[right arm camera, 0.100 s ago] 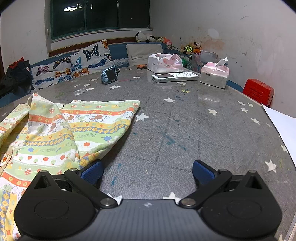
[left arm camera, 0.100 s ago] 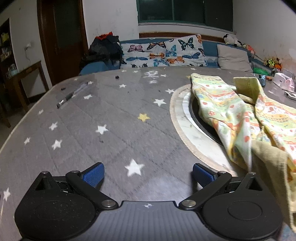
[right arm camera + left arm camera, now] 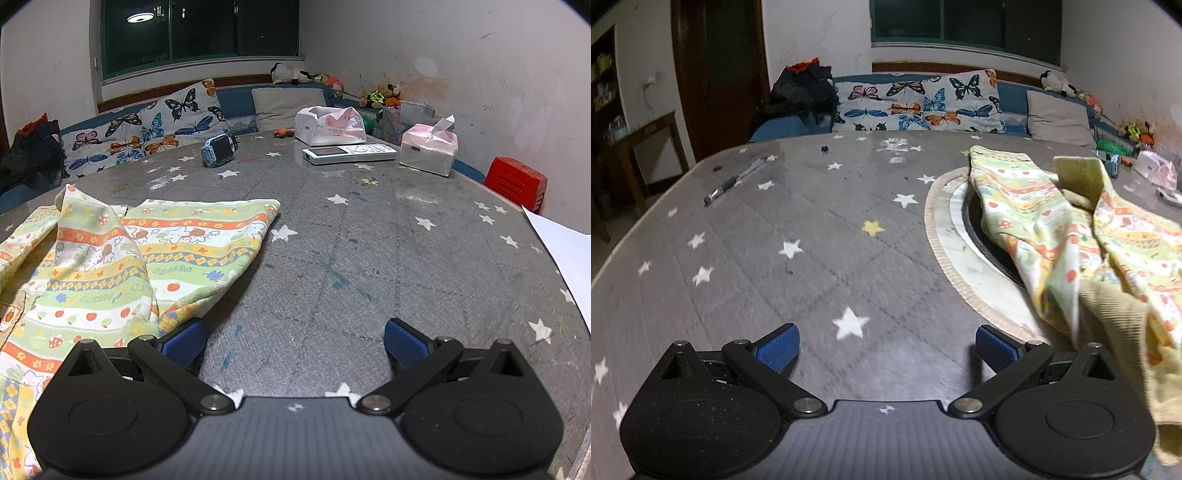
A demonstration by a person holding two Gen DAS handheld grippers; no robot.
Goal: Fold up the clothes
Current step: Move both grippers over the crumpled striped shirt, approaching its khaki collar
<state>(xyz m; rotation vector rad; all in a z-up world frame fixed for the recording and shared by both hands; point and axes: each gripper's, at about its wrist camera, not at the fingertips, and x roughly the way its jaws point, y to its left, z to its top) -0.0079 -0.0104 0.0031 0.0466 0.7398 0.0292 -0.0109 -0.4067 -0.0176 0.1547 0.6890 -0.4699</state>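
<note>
Pastel-striped cotton garment [image 3: 110, 266] lies crumpled on the grey starred worktop [image 3: 369, 266], perhaps nearest the right gripper [image 3: 295, 343], at its ten o'clock; left gripper [image 3: 886, 347] has it at two. Both jaws gape empty.

Each camera sits low on its hand-held gripper, close above the grey star-printed table [image 3: 820, 258], looking forward toward the far window wall. The left view takes in the table's left part, the right view its right part. Both share the butterfly-print cushions [image 3: 919, 101] [image 3: 147, 129] and the crumpled pastel-striped children's garment [image 3: 1052, 229] [image 3: 122, 258].
</note>
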